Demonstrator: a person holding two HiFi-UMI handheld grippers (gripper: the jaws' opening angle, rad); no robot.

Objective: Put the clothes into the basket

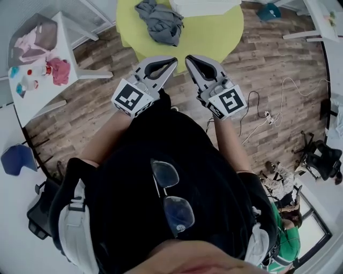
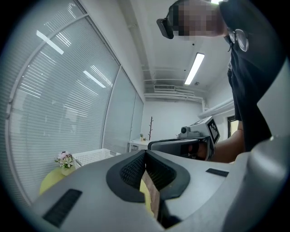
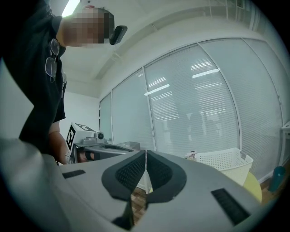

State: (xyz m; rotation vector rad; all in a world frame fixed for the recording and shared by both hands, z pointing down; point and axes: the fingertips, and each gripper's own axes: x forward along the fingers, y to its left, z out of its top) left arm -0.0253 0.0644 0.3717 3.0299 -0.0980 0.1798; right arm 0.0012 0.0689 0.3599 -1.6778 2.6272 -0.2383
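Wood-floored room, yellow-green round table (image 1: 214, 37) at 12 o'clock: grey clothes (image 1: 161, 22) heaped there, apparently beside the white basket (image 3: 222, 156). Left gripper (image 1: 172, 60) and right gripper (image 1: 188, 58) clenched, empty; all loading remains.

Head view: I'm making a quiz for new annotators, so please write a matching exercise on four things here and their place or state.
1 grey clothes
2 white basket
3 left claw
4 glasses

a shut, empty
b on the black shirt
c far edge of the yellow table
d crumpled on the yellow table's left part

Pairs: 1-d, 2-c, 3-a, 4-b
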